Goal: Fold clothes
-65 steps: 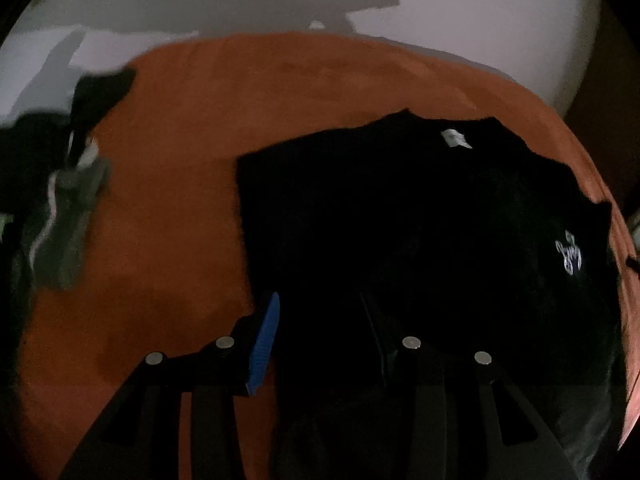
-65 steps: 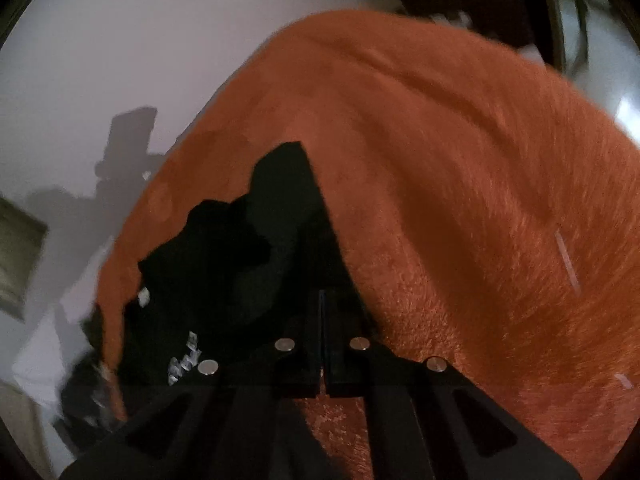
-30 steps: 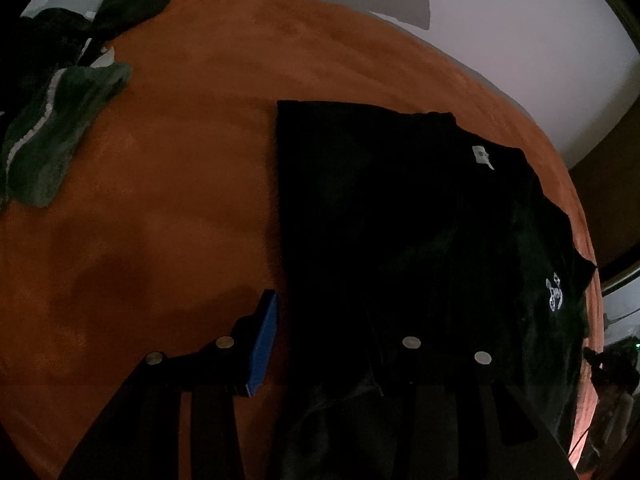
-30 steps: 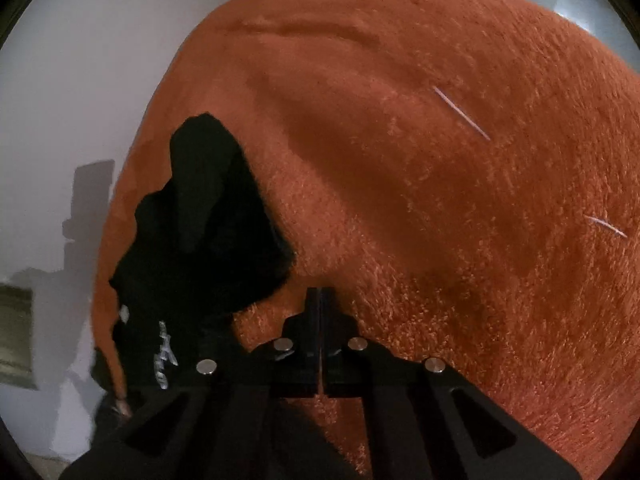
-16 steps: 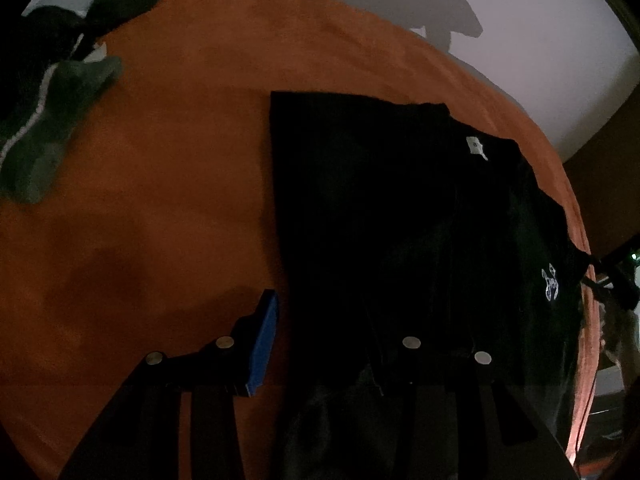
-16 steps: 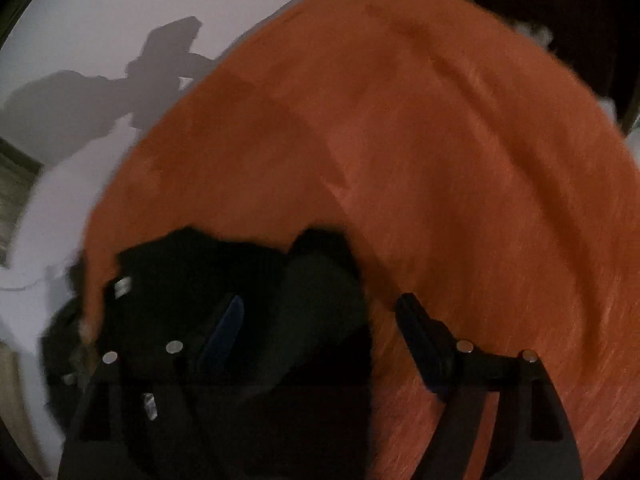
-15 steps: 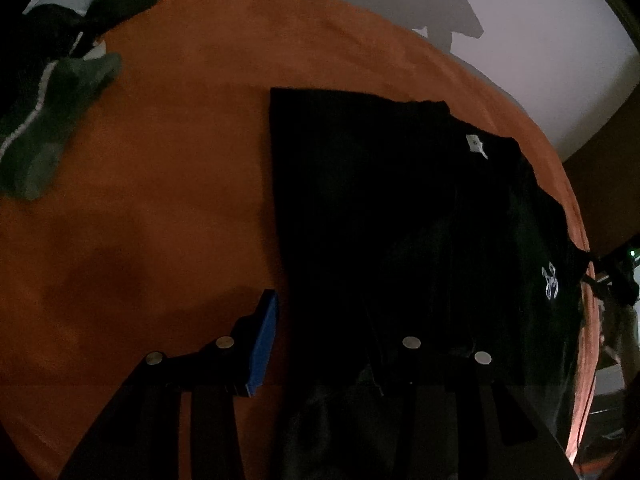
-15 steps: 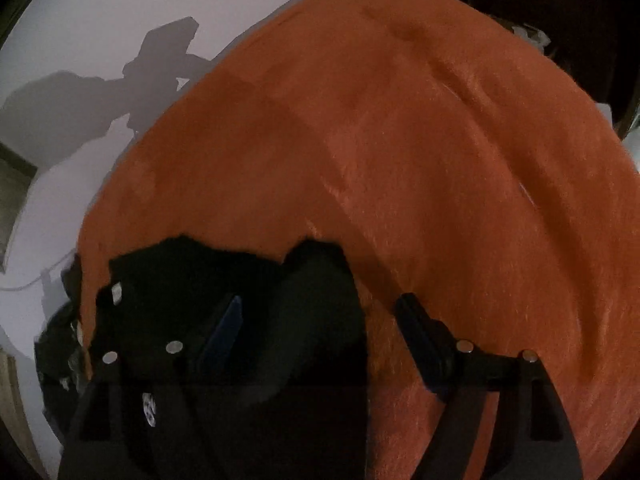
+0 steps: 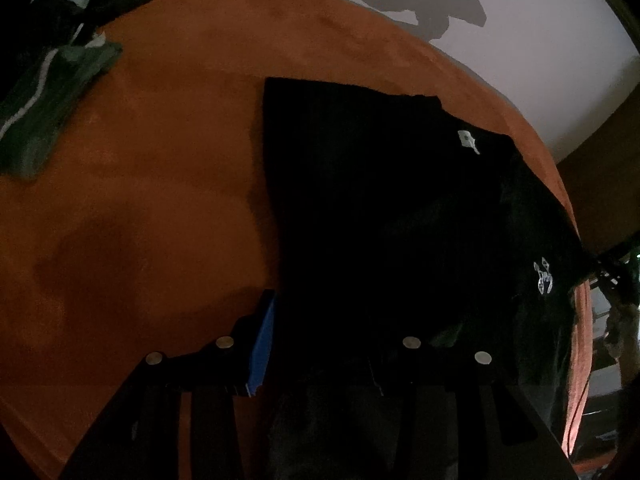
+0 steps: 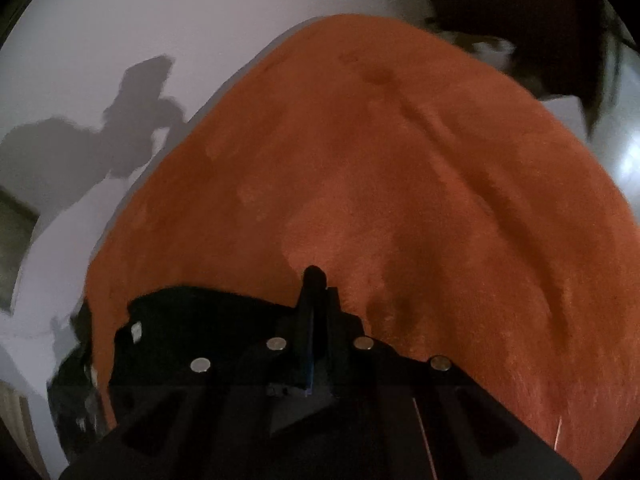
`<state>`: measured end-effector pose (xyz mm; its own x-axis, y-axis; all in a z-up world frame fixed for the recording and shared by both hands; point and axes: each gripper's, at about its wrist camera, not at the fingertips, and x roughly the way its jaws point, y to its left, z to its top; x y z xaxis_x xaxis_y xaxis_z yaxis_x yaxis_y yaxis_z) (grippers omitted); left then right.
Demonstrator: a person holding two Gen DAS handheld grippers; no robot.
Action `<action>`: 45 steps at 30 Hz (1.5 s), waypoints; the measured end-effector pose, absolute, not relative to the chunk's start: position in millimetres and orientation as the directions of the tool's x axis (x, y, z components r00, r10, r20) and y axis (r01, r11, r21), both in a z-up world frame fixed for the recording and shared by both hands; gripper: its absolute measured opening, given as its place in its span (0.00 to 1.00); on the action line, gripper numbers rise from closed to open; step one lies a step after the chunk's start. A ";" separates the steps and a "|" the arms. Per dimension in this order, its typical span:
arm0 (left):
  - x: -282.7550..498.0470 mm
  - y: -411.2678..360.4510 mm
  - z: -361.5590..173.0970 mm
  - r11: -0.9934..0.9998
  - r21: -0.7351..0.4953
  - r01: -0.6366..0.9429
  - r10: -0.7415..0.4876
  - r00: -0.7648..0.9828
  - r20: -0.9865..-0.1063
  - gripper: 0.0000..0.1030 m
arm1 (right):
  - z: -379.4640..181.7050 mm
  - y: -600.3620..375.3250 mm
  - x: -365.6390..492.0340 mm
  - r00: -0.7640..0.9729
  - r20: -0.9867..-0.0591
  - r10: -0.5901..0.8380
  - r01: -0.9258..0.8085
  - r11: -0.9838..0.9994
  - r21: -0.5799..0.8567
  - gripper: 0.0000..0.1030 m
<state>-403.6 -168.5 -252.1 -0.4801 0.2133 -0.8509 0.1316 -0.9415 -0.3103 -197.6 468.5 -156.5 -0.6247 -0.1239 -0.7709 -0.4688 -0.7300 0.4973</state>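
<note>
A black T-shirt [image 9: 380,208] lies spread on the orange blanket [image 9: 152,200], with a white neck label and a small white chest print at its right. My left gripper [image 9: 320,340] is open, its jaws straddling the shirt's near edge, the blue pad of the left finger [image 9: 262,344] showing beside the cloth. In the right wrist view the shirt [image 10: 200,320] lies at lower left. My right gripper [image 10: 314,304] is shut on the shirt's edge, a dark bit of cloth sticking up between the fingertips.
A pile of grey-green and dark clothes [image 9: 52,92] lies at the far left of the blanket. A white wall [image 9: 540,20] rises behind the blanket [image 10: 400,180]. Cables and dark objects [image 9: 616,280] sit past the blanket's right edge.
My right gripper, open over the shirt half a second ago, has shut on its edge. My left gripper has barely moved and stays open.
</note>
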 end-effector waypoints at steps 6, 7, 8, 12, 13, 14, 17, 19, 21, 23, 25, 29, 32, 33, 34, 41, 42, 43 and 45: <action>-403.7 -169.4 -253.3 -0.938 -0.317 0.138 0.216 -0.481 -0.849 0.42 | -190.0 459.9 -247.0 -0.479 -0.877 -0.041 -0.601 -0.713 0.362 0.05; -403.7 -169.3 -254.2 -0.939 -0.316 0.139 0.215 -0.480 -0.850 0.42 | -202.1 461.3 -254.1 -0.451 -0.889 -0.075 -0.607 -0.705 0.367 0.06; -402.8 -170.0 -254.8 -0.938 -0.318 0.140 0.217 -0.479 -0.851 0.41 | -206.4 464.2 -254.9 -0.453 -0.886 -0.101 -0.603 -0.697 0.388 0.07; -396.0 -174.6 -253.3 -0.935 -0.325 0.140 0.224 -0.478 -0.849 0.42 | -199.3 480.5 -234.3 -0.535 -0.830 -0.159 -0.565 -0.663 0.491 0.56; -393.9 -176.3 -252.7 -0.935 -0.326 0.139 0.225 -0.478 -0.849 0.42 | -198.6 480.8 -221.5 -0.550 -0.818 -0.170 -0.558 -0.653 0.511 0.66; -393.2 -177.1 -252.6 -0.934 -0.327 0.140 0.226 -0.478 -0.849 0.42 | -199.7 478.6 -205.9 -0.561 -0.807 -0.184 -0.554 -0.641 0.531 0.66; -391.5 -178.4 -252.3 -0.932 -0.331 0.145 0.226 -0.480 -0.848 0.42 | -203.0 471.9 -159.3 -0.594 -0.773 -0.225 -0.538 -0.603 0.589 0.66; -392.1 -176.6 -251.2 -0.931 -0.333 0.148 0.227 -0.481 -0.847 0.42 | -205.3 467.4 -128.2 -0.615 -0.748 -0.251 -0.527 -0.575 0.626 0.66; -395.3 -172.2 -249.6 -0.930 -0.335 0.149 0.228 -0.480 -0.847 0.42 | -211.0 458.4 -100.3 -0.626 -0.726 -0.283 -0.514 -0.550 0.658 0.66; -395.0 -168.6 -245.1 -0.930 -0.338 0.145 0.232 -0.482 -0.845 0.42 | -217.1 444.2 -92.9 -0.627 -0.724 -0.288 -0.498 -0.566 0.657 0.65; -394.9 -163.4 -239.4 -0.929 -0.343 0.137 0.239 -0.484 -0.842 0.42 | -221.5 431.3 -88.5 -0.630 -0.723 -0.283 -0.480 -0.590 0.650 0.63; -389.2 -155.3 -228.1 -0.934 -0.339 0.115 0.243 -0.492 -0.836 0.42 | -224.5 427.8 -112.1 -0.641 -0.715 -0.278 -0.468 -0.597 0.652 0.48; -381.3 -150.7 -223.1 -0.944 -0.319 0.087 0.237 -0.495 -0.836 0.42 | -226.4 426.9 -132.2 -0.650 -0.709 -0.274 -0.460 -0.600 0.654 0.05; -378.6 -149.2 -221.5 -0.947 -0.312 0.078 0.235 -0.495 -0.836 0.42 | -223.3 422.9 -138.2 -0.652 -0.713 -0.258 -0.452 -0.623 0.639 0.05; -375.9 -147.7 -219.8 -0.950 -0.305 0.068 0.233 -0.496 -0.836 0.42 | -215.3 414.8 -142.5 -0.657 -0.718 -0.231 -0.431 -0.666 0.608 0.05; -357.2 -137.0 -208.5 -0.967 -0.255 0.002 0.219 -0.502 -0.837 0.42 | -149.9 285.9 -168.0 -0.704 -0.704 -0.092 -0.066 -0.979 0.193 0.05; -355.5 -134.9 -206.7 -0.965 -0.261 -0.014 0.233 -0.503 -0.832 0.42 | -148.9 253.6 -169.3 -0.694 -0.714 -0.090 0.034 -0.995 0.091 0.05; -354.3 -132.4 -205.0 -0.965 -0.262 -0.027 0.240 -0.506 -0.828 0.42 | -153.6 223.4 -165.1 -0.673 -0.734 -0.095 0.143 -0.990 -0.003 0.05; -353.5 -130.7 -203.8 -0.964 -0.264 -0.035 0.245 -0.509 -0.826 0.42 | -169.2 173.4 -150.4 -0.607 -0.789 -0.099 0.342 -0.928 -0.147 0.05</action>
